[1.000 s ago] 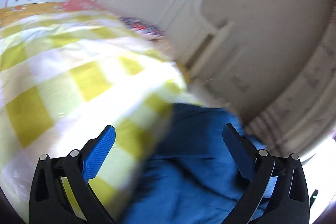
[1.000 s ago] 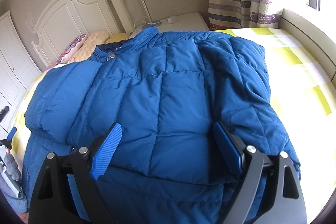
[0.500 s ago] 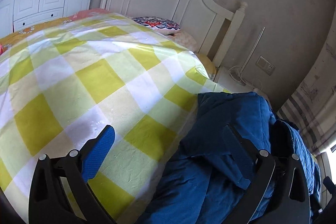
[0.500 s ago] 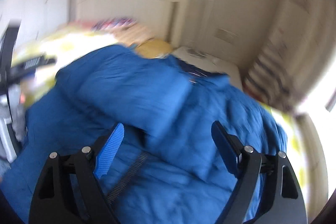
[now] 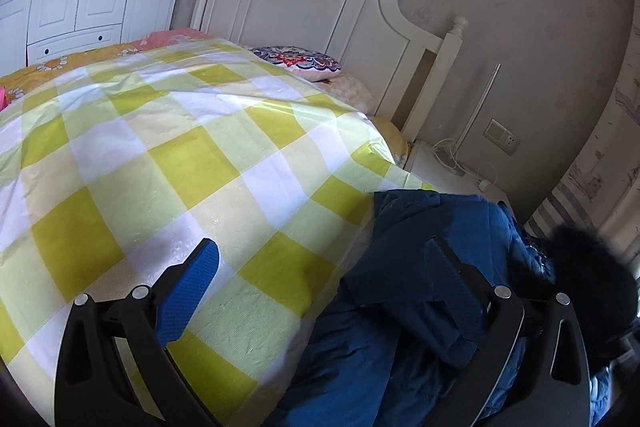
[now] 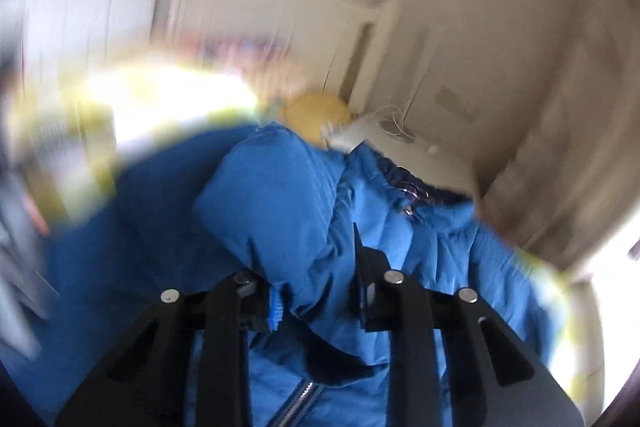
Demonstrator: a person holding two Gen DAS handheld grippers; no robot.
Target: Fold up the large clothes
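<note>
Blue jacket (image 6: 288, 211) bunched between right gripper (image 6: 316, 291) fingers, clamped; only left view showed left gripper (image 5: 324, 275) spread wide, holding nothing

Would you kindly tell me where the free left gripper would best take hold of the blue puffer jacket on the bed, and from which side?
Probably the blue puffer jacket at its raised folded edge beside the yellow checked bedspread, approached from the bedspread side. That edge stands proud as a thick ridge, so the open left gripper can straddle it. The right gripper already pinches a bunched fold near the collar.
</note>
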